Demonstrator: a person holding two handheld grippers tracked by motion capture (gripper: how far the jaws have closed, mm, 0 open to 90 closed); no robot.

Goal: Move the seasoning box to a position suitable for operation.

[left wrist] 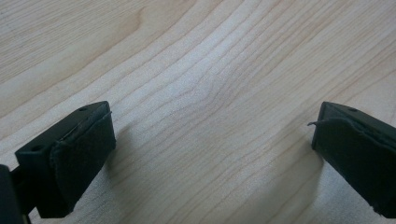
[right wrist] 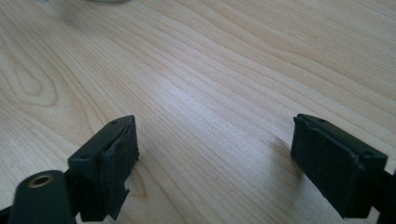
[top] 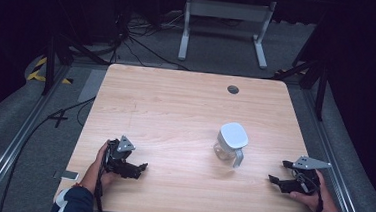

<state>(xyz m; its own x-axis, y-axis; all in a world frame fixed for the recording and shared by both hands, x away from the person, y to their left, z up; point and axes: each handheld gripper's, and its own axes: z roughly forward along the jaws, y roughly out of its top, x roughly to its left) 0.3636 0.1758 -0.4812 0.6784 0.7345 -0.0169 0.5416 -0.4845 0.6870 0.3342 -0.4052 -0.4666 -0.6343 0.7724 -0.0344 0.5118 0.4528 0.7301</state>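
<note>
A small clear jug point(top: 232, 141) with a white lid and a white handle stands upright right of the table's middle. My left gripper point(top: 140, 169) rests low over the wooden table point(top: 175, 110) near the front left. Its jaws point right toward the jug and stand wide open, with bare wood between them in the left gripper view point(left wrist: 212, 121). My right gripper point(top: 277, 171) sits near the front right edge and points left, a short way from the jug's handle. It is also open and empty in the right gripper view point(right wrist: 215, 130).
A dark round grommet point(top: 233, 89) sits in the tabletop near the back edge. A white desk frame point(top: 226, 28) stands on the floor behind the table. Cables trail over the floor at the back left. A small flat device point(top: 66, 175) lies on the floor beside the front left corner.
</note>
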